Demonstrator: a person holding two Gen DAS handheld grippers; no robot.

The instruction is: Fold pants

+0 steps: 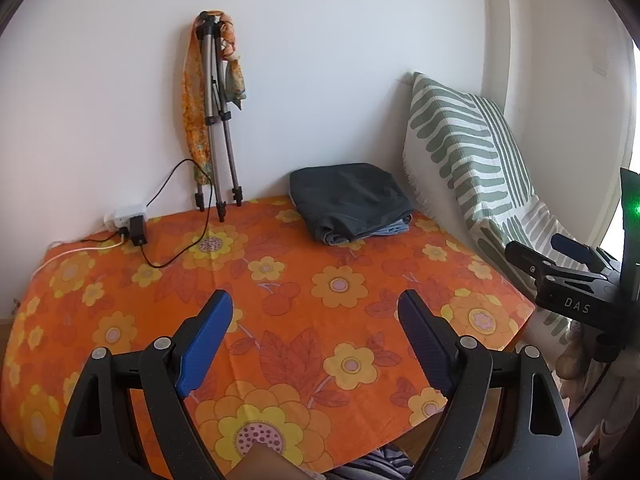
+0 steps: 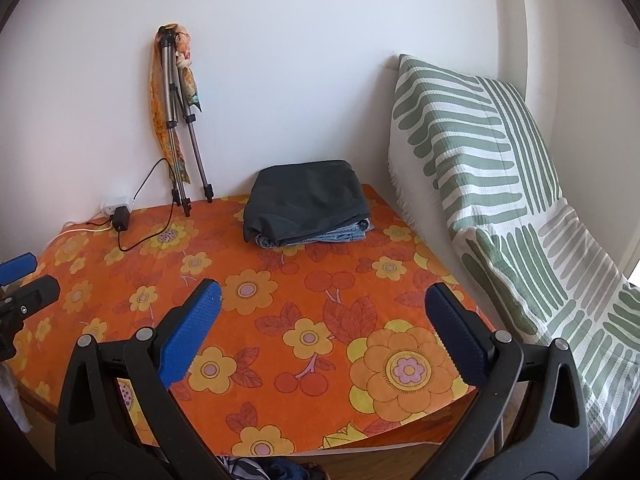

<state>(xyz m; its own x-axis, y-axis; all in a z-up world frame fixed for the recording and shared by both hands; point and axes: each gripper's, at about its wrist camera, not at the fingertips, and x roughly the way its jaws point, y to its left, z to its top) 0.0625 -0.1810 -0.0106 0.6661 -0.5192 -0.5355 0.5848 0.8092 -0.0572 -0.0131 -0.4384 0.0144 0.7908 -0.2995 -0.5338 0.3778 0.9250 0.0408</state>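
A white wall backs the table [image 1: 320,320], which is draped in an orange cloth [image 2: 312,320] printed with yellow flowers. We hold our left gripper [image 1: 316,340] above the near part of that cloth, its blue-padded fingers [image 1: 206,344] spread wide apart with nothing between them. Our right gripper [image 2: 320,332] hovers the same way, its jaws also well apart and empty, over the near right part of the cloth.

Ahead of both grippers, well apart from them at the far edge by the wall, sits a folded stack of pants [image 1: 352,202]: a dark pair [image 2: 306,204] lies on top, and a blue denim pair [image 2: 344,235] shows beneath it at the near edge.

Ahead and to the left of our left gripper, a folded tripod [image 1: 218,120] leans against the wall with an orange patterned scarf [image 1: 191,100] hung over it. Left of its feet, a white power strip [image 1: 126,216] carries a black adapter [image 1: 137,232], whose thin black cable [image 1: 188,248] loops over the cloth.

To the right of our right gripper, a seat covered in a green-and-white striped throw [image 2: 480,152] stands just beside the table.
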